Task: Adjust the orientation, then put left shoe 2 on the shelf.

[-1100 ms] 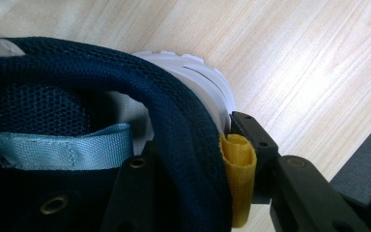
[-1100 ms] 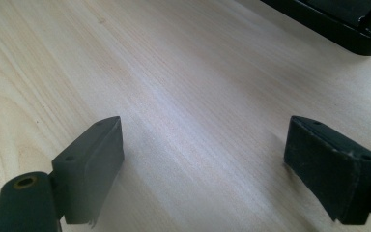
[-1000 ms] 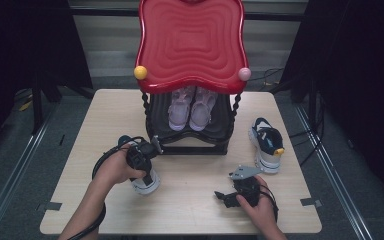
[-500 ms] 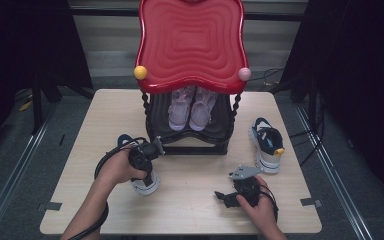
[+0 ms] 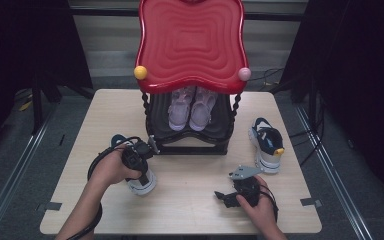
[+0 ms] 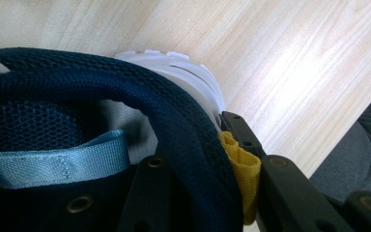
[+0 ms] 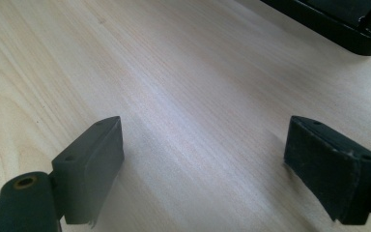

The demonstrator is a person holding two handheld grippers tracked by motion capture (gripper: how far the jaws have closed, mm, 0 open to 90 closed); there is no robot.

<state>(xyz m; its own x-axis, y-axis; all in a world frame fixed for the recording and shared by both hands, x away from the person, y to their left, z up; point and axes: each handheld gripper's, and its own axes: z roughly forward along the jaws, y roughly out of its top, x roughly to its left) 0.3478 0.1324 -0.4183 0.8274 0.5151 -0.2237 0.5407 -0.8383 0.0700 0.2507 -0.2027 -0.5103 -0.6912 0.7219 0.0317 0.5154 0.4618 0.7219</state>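
A navy mesh sneaker [image 5: 144,183] with a white sole lies on the table left of the rack. My left gripper [image 5: 137,155] comes down on its heel end. In the left gripper view the two black jaws clamp the sneaker's padded navy collar [image 6: 125,96], one inside the shoe and one outside against a yellow heel tab [image 6: 244,174]; my left gripper [image 6: 193,145] is shut on it. My right gripper [image 5: 222,197] rests low over the bare wood at the front right, pointing left. Its pads [image 7: 92,159] stand wide apart with nothing between them.
A matching navy and white sneaker [image 5: 266,142] lies at the table's right side. A black shoe rack [image 5: 190,145] under a wavy red top [image 5: 190,40] stands at the back middle and holds a pair of pale lilac shoes [image 5: 190,107]. The wooden table [image 5: 195,215] has open surface in front.
The left hand has settled a touch lower on the sneaker's heel. The right hand and the other shoes have kept still.
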